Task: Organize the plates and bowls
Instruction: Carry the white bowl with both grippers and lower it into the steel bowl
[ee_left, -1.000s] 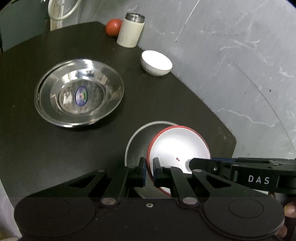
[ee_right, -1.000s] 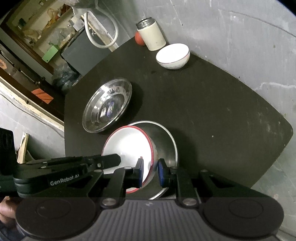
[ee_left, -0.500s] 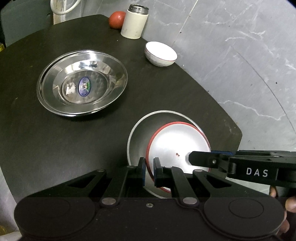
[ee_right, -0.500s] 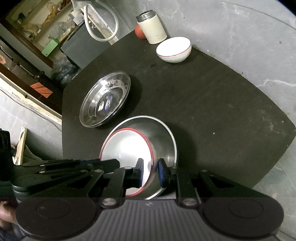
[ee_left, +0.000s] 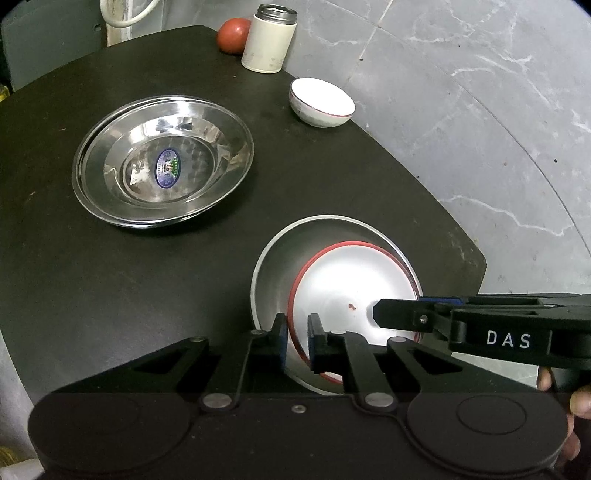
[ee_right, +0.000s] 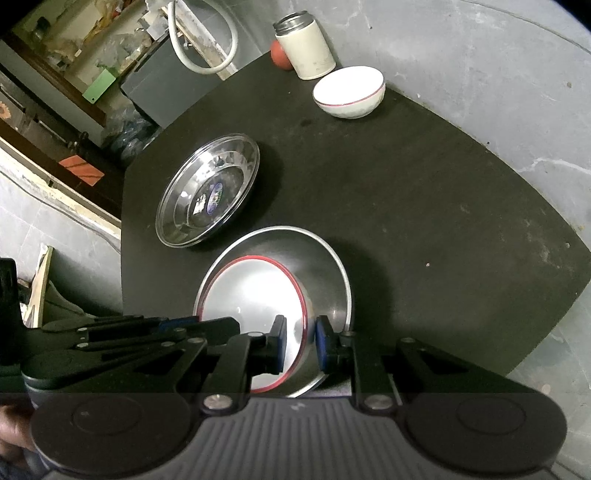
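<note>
nesting is nearly done: the red-rimmed plate (ee_left: 347,291), tilted a second ago, now lies lower inside the plain steel bowl (ee_left: 280,258) at the near edge of the black table (ee_left: 110,277), with the left gripper (ee_left: 297,332) clenched on its near rim and the right gripper (ee_right: 300,341) closed over plate rim and bowl wall together. beyond, apart from this pair and clear of the path, sit the stacked steel basins (ee_left: 162,162), then the white bowl (ee_left: 321,101), likely next to sort, with the cream canister (ee_left: 269,38) and red ball (ee_left: 232,35) farthest.
</note>
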The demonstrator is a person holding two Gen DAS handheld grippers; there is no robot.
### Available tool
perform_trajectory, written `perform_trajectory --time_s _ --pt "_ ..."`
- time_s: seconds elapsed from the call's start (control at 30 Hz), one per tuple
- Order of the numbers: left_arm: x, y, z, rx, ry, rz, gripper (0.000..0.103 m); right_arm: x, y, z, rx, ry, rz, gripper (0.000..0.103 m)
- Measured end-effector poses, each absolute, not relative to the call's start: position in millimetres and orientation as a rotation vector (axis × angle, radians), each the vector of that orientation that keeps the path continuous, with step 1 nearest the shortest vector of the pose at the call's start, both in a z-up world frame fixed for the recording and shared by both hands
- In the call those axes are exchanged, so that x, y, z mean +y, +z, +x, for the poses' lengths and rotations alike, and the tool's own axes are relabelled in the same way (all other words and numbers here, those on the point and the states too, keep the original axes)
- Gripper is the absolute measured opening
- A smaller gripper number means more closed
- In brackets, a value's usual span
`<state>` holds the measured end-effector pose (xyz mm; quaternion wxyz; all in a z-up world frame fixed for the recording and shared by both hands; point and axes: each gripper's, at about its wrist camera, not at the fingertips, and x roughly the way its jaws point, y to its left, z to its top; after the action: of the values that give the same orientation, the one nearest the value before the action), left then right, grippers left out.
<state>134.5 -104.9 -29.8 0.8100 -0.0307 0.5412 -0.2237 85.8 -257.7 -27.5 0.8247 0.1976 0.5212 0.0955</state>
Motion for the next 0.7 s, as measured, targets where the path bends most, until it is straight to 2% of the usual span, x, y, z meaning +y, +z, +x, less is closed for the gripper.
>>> perform_trajectory --time_s 0.7 --pt "-107.4 -32.5 146.4 1.166 -0.468 -0.050 0.020 -263.3 -32.3 90.5 1.120 0.216 0.439 0.021"
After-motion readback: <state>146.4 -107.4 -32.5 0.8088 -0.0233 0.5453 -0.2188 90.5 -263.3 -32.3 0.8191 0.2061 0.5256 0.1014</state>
